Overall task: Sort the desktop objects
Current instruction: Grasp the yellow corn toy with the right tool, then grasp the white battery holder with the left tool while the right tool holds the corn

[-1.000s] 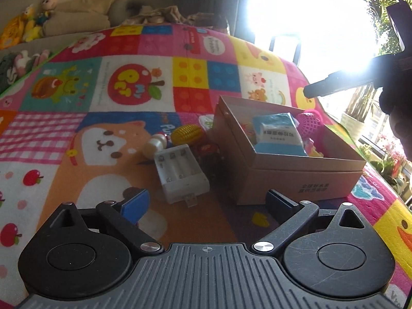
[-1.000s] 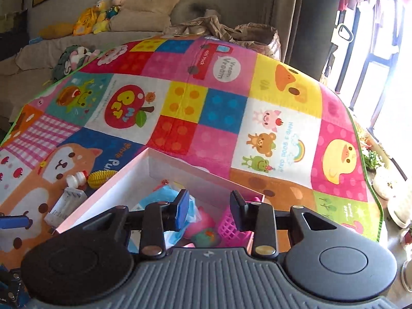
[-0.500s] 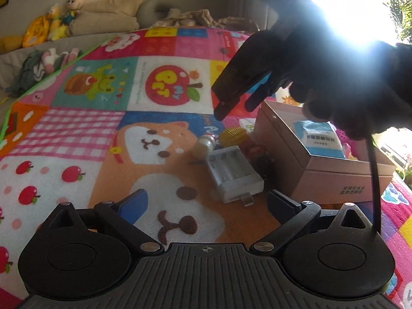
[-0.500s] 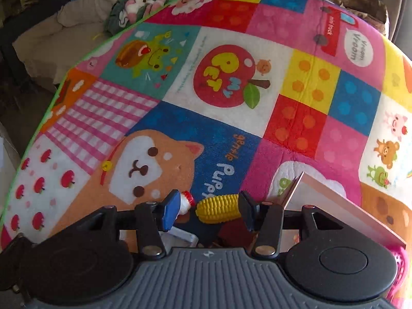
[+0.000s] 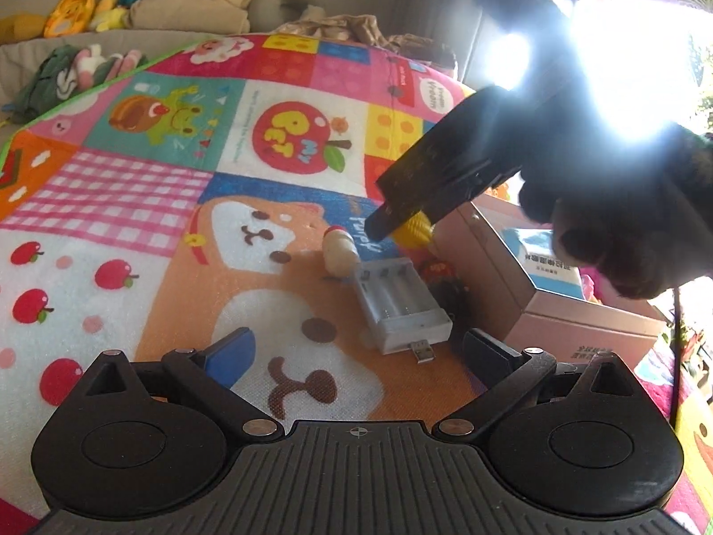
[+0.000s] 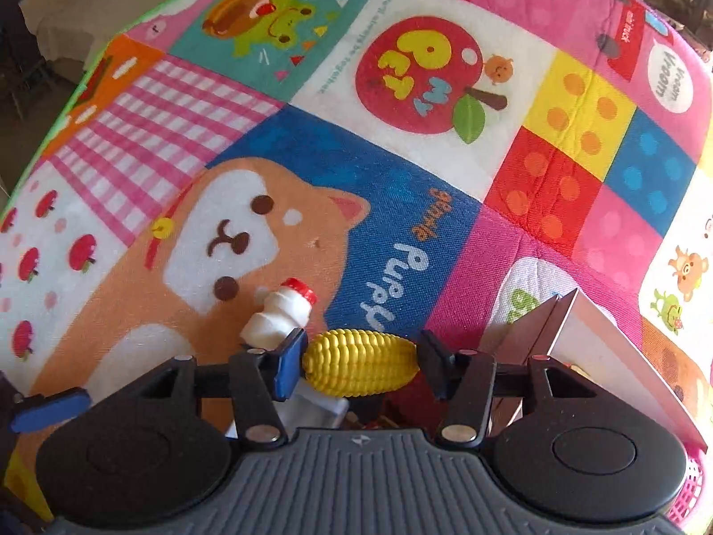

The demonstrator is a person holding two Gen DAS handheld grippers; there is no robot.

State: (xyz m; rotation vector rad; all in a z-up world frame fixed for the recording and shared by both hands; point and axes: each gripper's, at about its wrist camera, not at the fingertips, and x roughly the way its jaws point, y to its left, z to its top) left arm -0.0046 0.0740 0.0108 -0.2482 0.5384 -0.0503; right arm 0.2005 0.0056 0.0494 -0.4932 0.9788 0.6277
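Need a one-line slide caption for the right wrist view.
Right gripper, jaws open around a toy corn cob lying on the play mat.

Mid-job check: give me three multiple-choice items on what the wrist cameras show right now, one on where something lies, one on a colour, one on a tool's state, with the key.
1. Where does the toy corn lie?
A. Inside the cardboard box
B. Between the fingers of the right tool, on the mat
C. On the sofa

2. What colour is the cap of the small white bottle?
A. Red
B. Green
C. Black

3. How does the left tool stand?
A. Shut on the battery charger
B. Shut on the bottle
C. Open, holding nothing

Key:
1 B: the right wrist view shows the corn spanning the gap of the right tool, outside the cardboard box.
2 A: the cap is red in the right wrist view.
3 C: its fingers are spread wide, short of the battery charger.
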